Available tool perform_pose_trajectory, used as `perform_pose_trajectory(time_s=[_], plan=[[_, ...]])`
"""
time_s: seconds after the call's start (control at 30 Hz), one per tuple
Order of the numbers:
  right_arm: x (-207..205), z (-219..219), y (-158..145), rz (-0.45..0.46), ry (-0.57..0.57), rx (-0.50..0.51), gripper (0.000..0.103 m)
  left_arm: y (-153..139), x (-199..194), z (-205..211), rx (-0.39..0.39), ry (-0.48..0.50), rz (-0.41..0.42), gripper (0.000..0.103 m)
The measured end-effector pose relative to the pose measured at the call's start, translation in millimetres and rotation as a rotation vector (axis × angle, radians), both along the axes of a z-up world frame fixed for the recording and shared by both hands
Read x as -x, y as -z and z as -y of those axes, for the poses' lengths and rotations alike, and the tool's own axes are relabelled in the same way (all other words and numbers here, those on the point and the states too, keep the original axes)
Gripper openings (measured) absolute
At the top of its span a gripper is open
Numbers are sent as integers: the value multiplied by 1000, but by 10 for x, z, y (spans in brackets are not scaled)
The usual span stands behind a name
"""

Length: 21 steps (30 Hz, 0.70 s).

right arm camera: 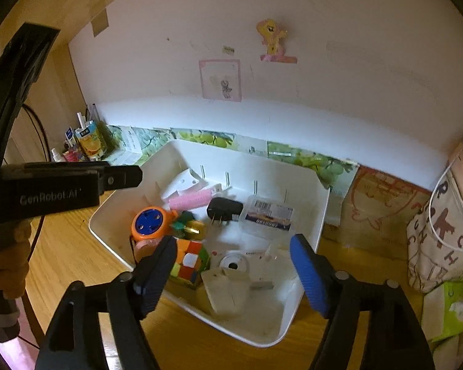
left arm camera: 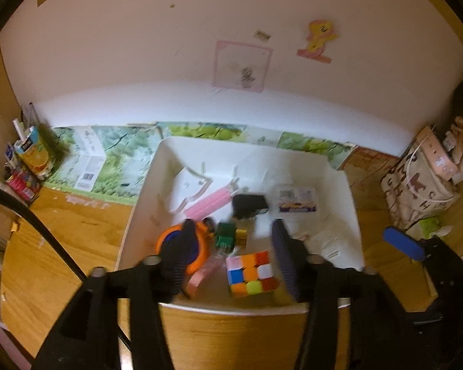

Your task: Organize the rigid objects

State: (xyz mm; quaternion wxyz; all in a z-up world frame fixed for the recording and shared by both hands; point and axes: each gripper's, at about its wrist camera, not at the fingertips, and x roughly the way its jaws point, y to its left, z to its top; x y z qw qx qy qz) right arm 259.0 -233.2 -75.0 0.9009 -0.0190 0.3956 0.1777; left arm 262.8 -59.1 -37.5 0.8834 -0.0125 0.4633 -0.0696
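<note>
Rubik's cube [left arm camera: 251, 274] lies in the white bin [left arm camera: 352, 215] between our left tongs [left arm camera: 231, 257], open, ungripped; right tongs [right arm camera: 234, 274] open, empty, alongside.

The left-wrist view is motion-blurred — the orange disc [left arm camera: 182, 248] at nine o'clock is half hidden behind a finger [left arm camera: 179, 256], the packet's [left arm camera: 296, 200] print unreadable.

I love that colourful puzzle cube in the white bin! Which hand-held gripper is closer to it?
Left. The left hand-held gripper hangs right over the puzzle cube, open jaws either side. The right hand-held gripper is open too, with the cube by its left finger.
</note>
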Motion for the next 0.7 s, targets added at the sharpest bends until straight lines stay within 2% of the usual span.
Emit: perform_pose_trajectory(time_s=[0.07,0.2,0.3,0.47,0.53,0.7], plan=[[10,-22,2,-42,32,12,80,16,11,-35,-25,-8,-18,70],[83,-17,60,-148,123,-2,80,46,68,-151,-63,11,-46,72],[240,-4,84,-210,213,-30,83,93,142,-290,-80,25,-101,76],[595,-129,130,-286,276,1,83,143,385,-566,-50,59,-165,79],[726,-187,161,-321,313,10,87,167,502,-679,-47,57,-181,79],[1064,-371,190,-391,370,-38,89,173,727,-862,-13,65,-224,81]])
